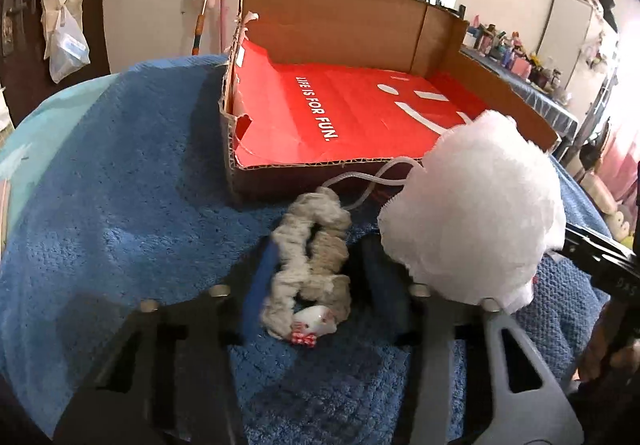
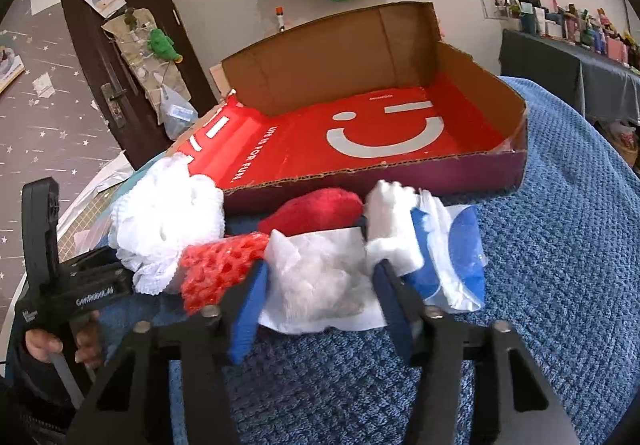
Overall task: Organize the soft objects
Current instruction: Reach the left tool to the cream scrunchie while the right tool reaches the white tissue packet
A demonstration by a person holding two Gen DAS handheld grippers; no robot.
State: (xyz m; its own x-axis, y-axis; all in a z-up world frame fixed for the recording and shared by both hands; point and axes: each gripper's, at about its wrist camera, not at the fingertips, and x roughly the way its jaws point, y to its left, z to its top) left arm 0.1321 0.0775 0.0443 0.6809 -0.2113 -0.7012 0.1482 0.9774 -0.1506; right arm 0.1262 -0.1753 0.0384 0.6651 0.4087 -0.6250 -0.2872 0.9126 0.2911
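A cardboard box (image 1: 332, 17) with a red liner stands on the blue towel (image 1: 120, 181); it also shows in the right wrist view (image 2: 476, 81). My left gripper (image 1: 316, 265) is open around a grey scrunchie (image 1: 312, 261) with a small white charm. A white bath pouf (image 1: 476, 213) lies just to its right and shows in the right wrist view (image 2: 168, 217). My right gripper (image 2: 320, 277) is open around a white plastic packet (image 2: 324, 281). Near it lie a red net sponge (image 2: 220, 269), a red plush piece (image 2: 316, 213), a white foam block (image 2: 392, 229) and a blue-and-white bag (image 2: 452, 261).
The box stands at the far side of the towel-covered table (image 2: 560, 245). The other gripper's black body (image 2: 68, 285) is at left in the right wrist view. A dark door (image 2: 120, 65), hanging bags and a cluttered side table (image 2: 568, 57) stand behind.
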